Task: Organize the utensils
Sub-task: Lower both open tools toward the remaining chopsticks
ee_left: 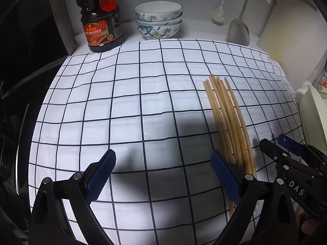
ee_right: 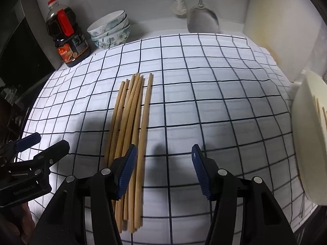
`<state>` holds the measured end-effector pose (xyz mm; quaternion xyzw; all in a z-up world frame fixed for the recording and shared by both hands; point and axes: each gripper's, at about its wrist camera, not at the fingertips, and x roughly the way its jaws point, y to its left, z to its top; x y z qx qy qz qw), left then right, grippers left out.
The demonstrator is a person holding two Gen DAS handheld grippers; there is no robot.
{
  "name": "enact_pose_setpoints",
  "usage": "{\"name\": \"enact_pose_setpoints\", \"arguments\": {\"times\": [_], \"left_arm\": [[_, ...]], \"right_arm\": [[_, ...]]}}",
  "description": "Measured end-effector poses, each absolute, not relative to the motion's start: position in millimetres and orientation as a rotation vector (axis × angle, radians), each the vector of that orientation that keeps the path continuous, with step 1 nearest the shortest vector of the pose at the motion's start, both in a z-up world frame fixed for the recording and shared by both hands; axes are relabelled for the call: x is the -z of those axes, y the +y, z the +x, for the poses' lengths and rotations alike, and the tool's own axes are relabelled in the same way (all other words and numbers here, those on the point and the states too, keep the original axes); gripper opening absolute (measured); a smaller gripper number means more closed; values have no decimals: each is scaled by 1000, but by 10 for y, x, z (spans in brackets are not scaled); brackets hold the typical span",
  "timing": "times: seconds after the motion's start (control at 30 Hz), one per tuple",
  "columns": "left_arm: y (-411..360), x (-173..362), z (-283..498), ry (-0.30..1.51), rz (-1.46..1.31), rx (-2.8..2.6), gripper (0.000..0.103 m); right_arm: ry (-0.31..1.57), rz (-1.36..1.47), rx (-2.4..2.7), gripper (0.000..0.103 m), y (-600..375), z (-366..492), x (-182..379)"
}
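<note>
Several wooden chopsticks (ee_right: 130,122) lie in a loose bundle on a white cloth with a dark grid (ee_right: 214,102). My right gripper (ee_right: 164,169) hovers open over their near ends. Its left finger (ee_right: 126,169) covers the bundle, and the outermost stick runs just inside it; the pads press on nothing. My left gripper (ee_left: 163,173) is open over bare cloth, with the chopsticks (ee_left: 229,118) passing behind its right finger (ee_left: 224,179). Each gripper shows in the other's view: the right gripper (ee_left: 279,144) and the left gripper (ee_right: 44,145). A cream holder (ee_right: 310,143) at the right edge has sticks in it.
At the back stand a dark sauce bottle (ee_left: 101,20) and three stacked bowls (ee_left: 158,21). A white brush (ee_left: 218,14) and a metal spatula (ee_left: 239,30) hang on the wall. A pale board (ee_left: 290,26) leans at the right, and a dark appliance (ee_left: 24,61) stands at the left.
</note>
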<state>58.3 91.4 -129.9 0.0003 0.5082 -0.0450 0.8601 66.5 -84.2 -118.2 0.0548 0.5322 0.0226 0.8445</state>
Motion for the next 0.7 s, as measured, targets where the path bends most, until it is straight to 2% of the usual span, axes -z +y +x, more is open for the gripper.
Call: {"name": "enact_pose_setpoints", "arguments": {"times": [0.6, 0.7], "left_arm": [[749, 1420, 615, 1041, -3, 75, 92], [685, 1444, 648, 1041, 2, 88, 92]], "right_arm": [[1101, -17, -86, 53, -738, 718, 1408], [1089, -18, -83, 45, -790, 717, 1400]]}}
